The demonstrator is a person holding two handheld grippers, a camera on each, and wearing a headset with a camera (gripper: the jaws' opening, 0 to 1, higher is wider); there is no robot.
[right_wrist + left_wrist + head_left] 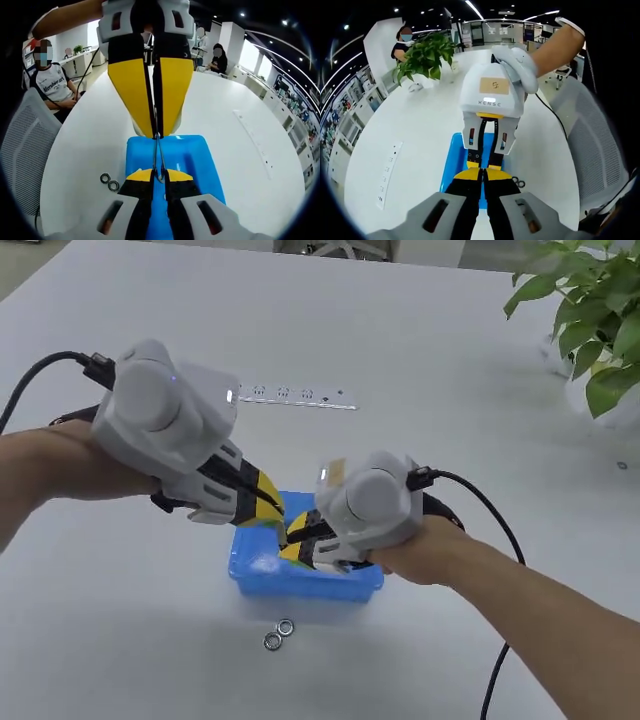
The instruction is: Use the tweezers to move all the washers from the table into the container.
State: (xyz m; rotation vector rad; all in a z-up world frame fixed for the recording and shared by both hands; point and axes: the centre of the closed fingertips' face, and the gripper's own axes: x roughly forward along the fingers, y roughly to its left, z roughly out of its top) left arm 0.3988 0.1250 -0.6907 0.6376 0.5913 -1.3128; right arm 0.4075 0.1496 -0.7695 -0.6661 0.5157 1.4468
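Observation:
A blue container [300, 583] sits on the white table, and both grippers meet tip to tip above it. My left gripper [272, 508] comes in from the left, its yellow jaws closed on thin metal tweezers [156, 152]. The tweezers run down from the left gripper [157, 134] into the jaws of my right gripper [159, 176], which are also closed around them over the container [200, 165]. Whether the tweezer tips hold anything is not clear. Two washers [279, 634] lie side by side on the table just in front of the container, also seen as washers [109, 182].
A white power strip [290, 397] lies on the table beyond the grippers. A potted plant [590, 320] stands at the far right corner. Black cables trail from both grippers. A mesh chair [25, 150] and seated people are past the table's edge.

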